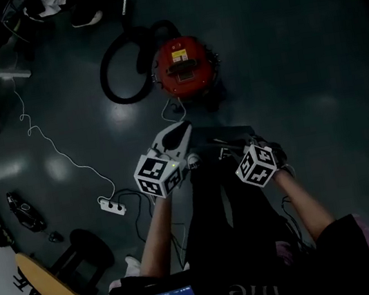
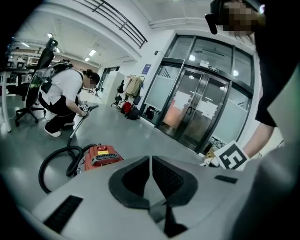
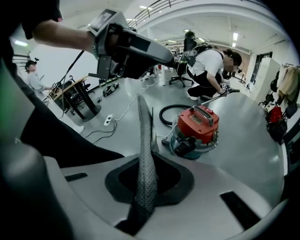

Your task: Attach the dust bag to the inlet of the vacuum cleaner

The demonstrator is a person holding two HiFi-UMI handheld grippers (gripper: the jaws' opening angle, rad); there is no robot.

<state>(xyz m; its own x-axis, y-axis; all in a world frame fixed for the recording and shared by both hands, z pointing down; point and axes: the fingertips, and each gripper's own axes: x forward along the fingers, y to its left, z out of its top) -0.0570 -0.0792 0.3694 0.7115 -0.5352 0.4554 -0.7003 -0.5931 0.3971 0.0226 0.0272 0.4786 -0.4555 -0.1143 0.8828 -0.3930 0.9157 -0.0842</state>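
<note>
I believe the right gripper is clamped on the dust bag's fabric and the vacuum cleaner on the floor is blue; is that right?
Not quite: the vacuum cleaner is red, not blue, as the head view shows. The right gripper is indeed clamped on the dust bag's fabric, seen in the right gripper view.

Head view dim with dark vignette, gripper views bright under ceiling lights (image 3: 234,35), sheen on floor (image 1: 6,169), fisheye-bent edges

Bare floor (image 1: 295,55) lies open right of the red vacuum cleaner (image 1: 183,66). On its left the black hose (image 1: 105,76) loops wide; a white cable (image 1: 67,156) and power strip (image 1: 112,206) trail beyond.
</note>
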